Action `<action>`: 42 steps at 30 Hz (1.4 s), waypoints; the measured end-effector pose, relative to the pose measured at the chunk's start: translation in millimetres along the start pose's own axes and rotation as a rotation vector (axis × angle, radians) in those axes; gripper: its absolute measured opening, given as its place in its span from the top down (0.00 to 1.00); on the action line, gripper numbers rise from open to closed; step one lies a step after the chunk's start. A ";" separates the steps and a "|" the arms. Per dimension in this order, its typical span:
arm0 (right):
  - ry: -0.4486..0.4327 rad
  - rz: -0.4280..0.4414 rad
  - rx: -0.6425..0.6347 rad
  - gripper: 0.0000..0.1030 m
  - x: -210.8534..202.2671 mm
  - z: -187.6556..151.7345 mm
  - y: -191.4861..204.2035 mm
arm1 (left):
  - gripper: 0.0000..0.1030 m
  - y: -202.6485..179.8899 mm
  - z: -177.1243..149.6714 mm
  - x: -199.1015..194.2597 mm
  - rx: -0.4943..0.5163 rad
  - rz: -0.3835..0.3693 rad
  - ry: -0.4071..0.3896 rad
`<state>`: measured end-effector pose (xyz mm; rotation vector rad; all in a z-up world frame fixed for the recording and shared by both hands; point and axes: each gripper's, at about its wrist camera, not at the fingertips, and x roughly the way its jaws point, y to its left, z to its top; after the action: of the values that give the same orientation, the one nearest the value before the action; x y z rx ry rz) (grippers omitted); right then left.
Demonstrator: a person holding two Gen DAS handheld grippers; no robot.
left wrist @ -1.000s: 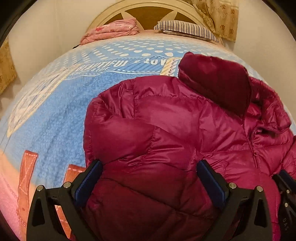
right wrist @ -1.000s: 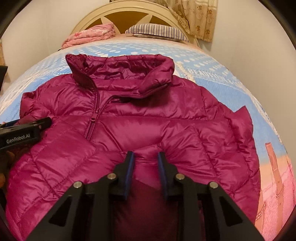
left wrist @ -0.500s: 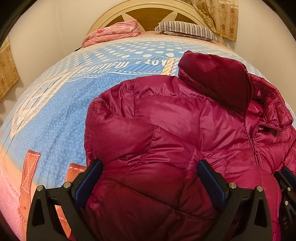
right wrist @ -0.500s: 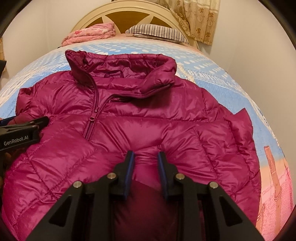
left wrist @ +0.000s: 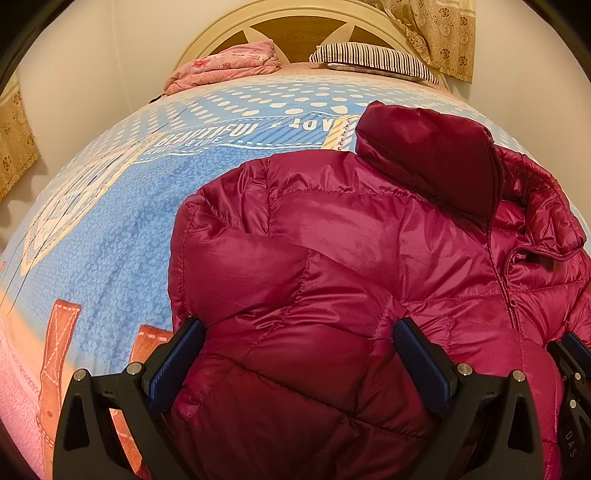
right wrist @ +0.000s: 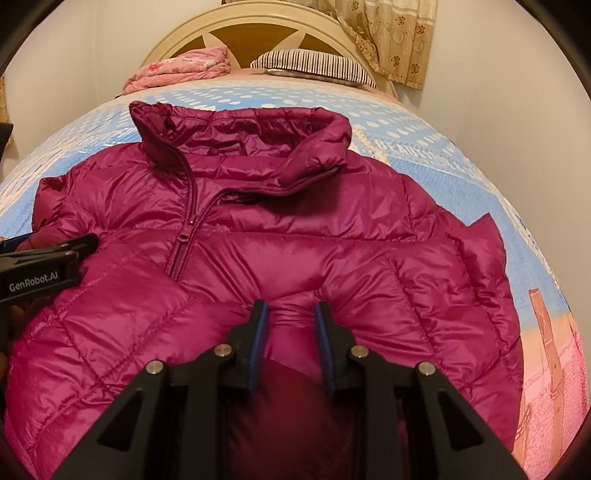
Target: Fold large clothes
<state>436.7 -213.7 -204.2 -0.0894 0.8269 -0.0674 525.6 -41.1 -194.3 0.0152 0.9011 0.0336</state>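
Note:
A magenta puffer jacket (right wrist: 295, 221) lies front up on the bed, collar toward the headboard, both sleeves folded in over the chest. It also shows in the left wrist view (left wrist: 351, 258). My left gripper (left wrist: 295, 350) is open wide, its fingers straddling the folded left sleeve. My right gripper (right wrist: 290, 332) is shut on a fold of the jacket's right sleeve, low at the front. The left gripper's body (right wrist: 40, 266) shows at the left edge of the right wrist view.
The bed (left wrist: 110, 221) has a blue printed cover. A pink folded blanket (left wrist: 225, 66) and a striped pillow (left wrist: 373, 61) lie by the cream headboard (right wrist: 258, 29). Walls stand on both sides, with a curtain (right wrist: 391, 37) at the far right.
Both cameras have drawn back a little from the jacket and risen slightly. The jacket and both grips look the same.

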 end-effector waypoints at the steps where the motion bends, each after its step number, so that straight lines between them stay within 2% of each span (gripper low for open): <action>1: 0.000 0.000 0.000 0.72 0.0 0.0 -0.1 | 0.01 -0.2 0.2 0.2 0.001 0.001 0.000; 5: 0.008 -0.005 -0.008 0.71 0.6 1.8 1.7 | 0.01 -0.5 4.2 -2.5 0.009 0.003 0.029; 6: 0.017 0.006 -0.013 0.68 -0.1 3.7 0.1 | 0.01 0.9 7.0 -7.4 0.022 0.004 0.054; 7: 0.030 0.011 -0.022 0.62 -1.4 5.3 -1.5 | 0.01 2.3 10.0 -14.3 0.026 0.006 0.059; 9: 0.057 0.031 -0.023 0.36 -10.9 11.5 -11.1 | 0.01 9.4 17.4 -36.7 0.020 -0.023 0.028; 11: 0.028 0.095 0.004 0.27 -26.7 21.9 -25.5 | 0.01 17.6 29.5 -60.6 0.015 -0.080 -0.022; 14: -0.039 0.056 -0.021 0.25 -41.5 46.8 -41.4 | 0.01 21.8 54.2 -77.2 0.019 -0.096 -0.060; 18: 0.000 0.090 0.028 0.24 -23.2 80.6 -57.8 | 0.01 13.2 87.5 -71.6 0.014 -0.110 -0.074; 23: 0.001 0.057 -0.007 0.23 5.6 121.6 -60.7 | 0.01 -6.9 127.2 -38.1 0.020 -0.105 -0.050; 26: 0.014 0.040 -0.032 0.23 23.3 133.8 -58.7 | 0.01 -17.3 141.9 -10.2 0.022 -0.104 -0.013; 31: 0.041 0.039 -0.068 0.23 56.4 149.1 -62.8 | 0.01 -36.5 145.8 26.7 0.072 -0.097 0.033; 32: 0.050 0.039 -0.080 0.24 63.0 150.4 -63.1 | 0.01 -39.0 143.8 29.8 0.082 -0.103 0.031; 33: 0.061 0.033 -0.096 0.33 66.7 149.9 -62.0 | 0.04 -42.2 140.8 31.4 0.103 -0.105 0.023; 34: 0.069 0.033 -0.112 0.43 70.2 149.4 -60.9 | 0.24 -43.6 138.5 30.9 0.118 -0.109 0.017; 35: 0.083 0.048 -0.131 0.66 73.9 147.7 -60.0 | 0.54 -45.1 135.9 31.1 0.140 -0.124 0.025; 36: 0.086 0.067 -0.136 0.79 74.5 146.4 -61.1 | 0.69 -45.6 134.6 31.8 0.148 -0.137 0.039; 37: 0.078 0.080 -0.142 0.82 71.5 143.8 -61.0 | 0.82 -43.4 132.4 30.2 0.147 -0.142 0.045; 39: 0.052 0.060 -0.175 0.88 60.8 137.1 -58.4 | 0.83 -35.6 126.0 16.7 0.154 -0.116 -0.003; 42: 0.005 0.049 -0.212 0.90 42.0 127.3 -57.4 | 0.84 -26.6 111.5 0.2 0.164 -0.115 -0.043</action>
<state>557.4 -268.0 -143.1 -0.2685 0.8389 0.0662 613.8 -67.6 -126.0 0.1165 0.8580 -0.1478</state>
